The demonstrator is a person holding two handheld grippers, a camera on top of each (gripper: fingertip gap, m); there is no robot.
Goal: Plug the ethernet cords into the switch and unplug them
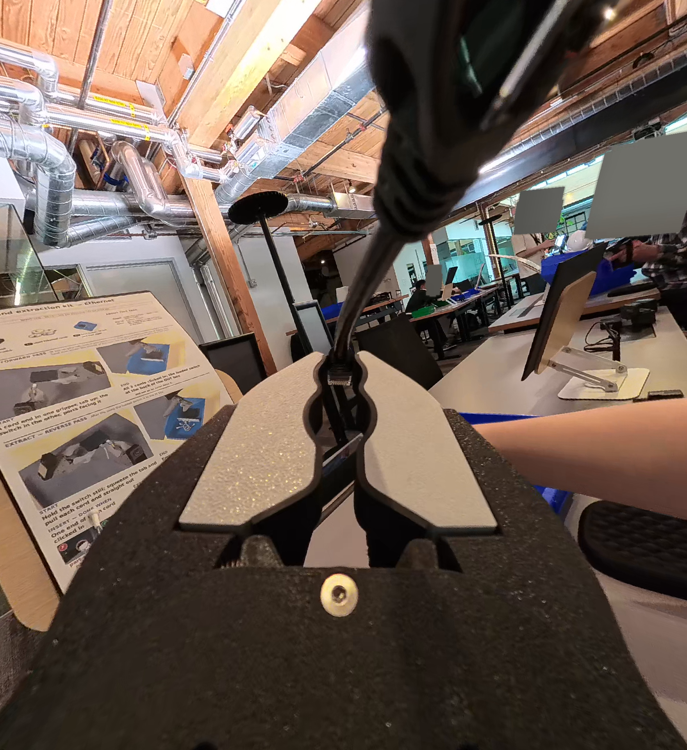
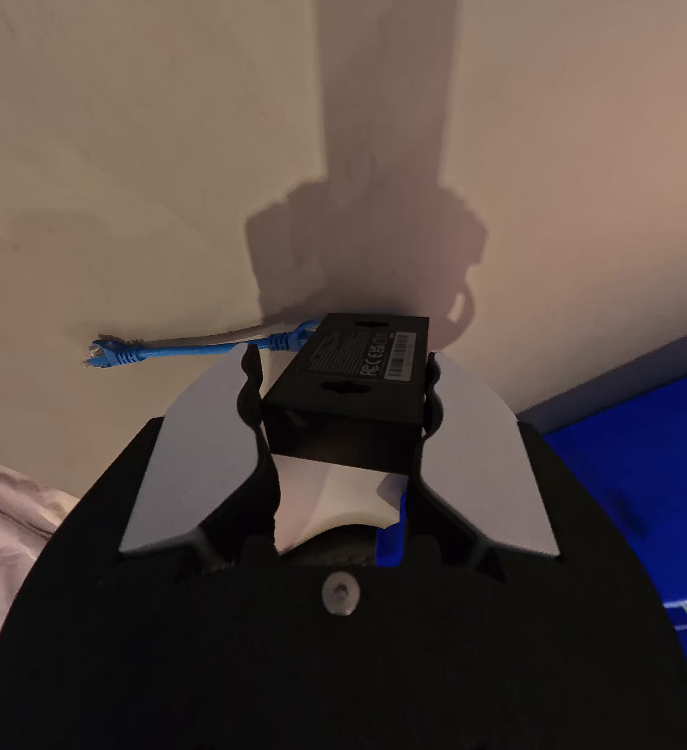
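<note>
My left gripper [image 1: 339,365] points upward and is shut on the plug of a black ethernet cord [image 1: 339,377], held at the fingertips. The cord [image 1: 368,280] rises to a ribbed boot and a dark blurred shape [image 1: 455,101] close to the lens; I cannot tell what that shape is. My right gripper [image 2: 341,357] is shut on the black switch [image 2: 354,377], label side towards the camera, held above a beige table [image 2: 130,182]. A blue ethernet cord [image 2: 195,349] is plugged into the switch's far left side. Its free plug [image 2: 98,357] hangs out to the left.
An instruction board [image 1: 70,406] stands at the left. A person's bare forearm [image 1: 597,454] crosses at the right, above a black mesh chair part [image 1: 650,548]. A blue bin [image 2: 638,487] sits to the right of the right gripper. Desks, a tablet stand [image 1: 569,324] and people are farther off. The left gripper's tips are roughly 35 centimetres from the right gripper's.
</note>
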